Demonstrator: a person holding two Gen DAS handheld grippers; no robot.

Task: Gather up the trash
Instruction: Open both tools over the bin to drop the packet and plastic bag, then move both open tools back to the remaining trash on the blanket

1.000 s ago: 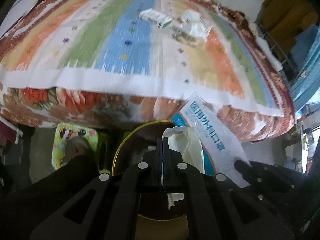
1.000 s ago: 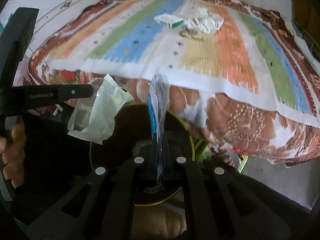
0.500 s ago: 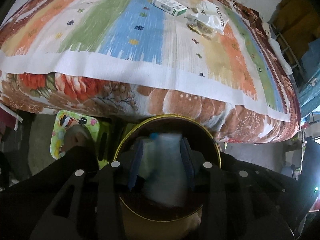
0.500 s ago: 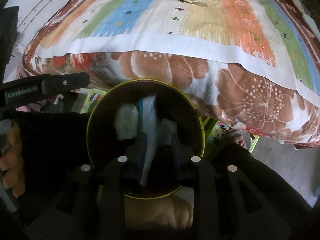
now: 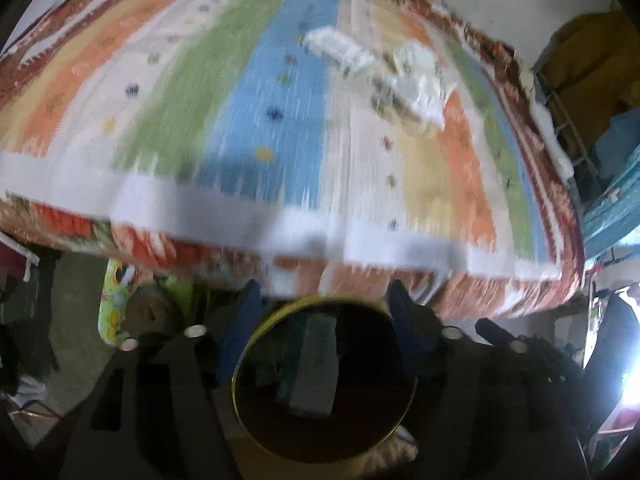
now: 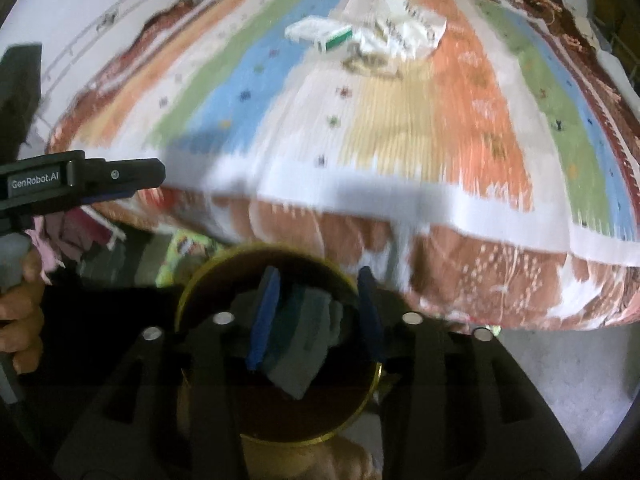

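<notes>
- Left wrist view: the left tool [image 5: 324, 312] hangs over the round bin [image 5: 240, 364] with the gold rim. Its blue pads [image 5: 240, 320] stand far apart and have just been opening. Nothing is pinched between them.
- Pale trash pieces [image 5: 316, 364] lie down inside the bin, below the pads and not touching them.
- Right wrist view: the right tool [image 6: 316, 312] is over the same bin [image 6: 188, 296]. Its pads [image 6: 264, 316] are partly apart and have just been opening too. A grey-green wrapper [image 6: 308, 344] lies loose in the bin between them, and they do not press on it.
- At the left edge of this view a hand [image 6: 20, 320] holds the handle of the left tool [image 6: 132, 174].
- The bin sits low, just in front of the near edge of the bed [image 6: 400, 128], which has a striped blanket.
- Going left to right near the far edge of the bed: a white and green box [image 6: 320, 34], then crumpled white wrappers [image 6: 404, 28] just beside it. Both are well apart from the bin.
- Both views are blurred, so small print cannot be read.
</notes>
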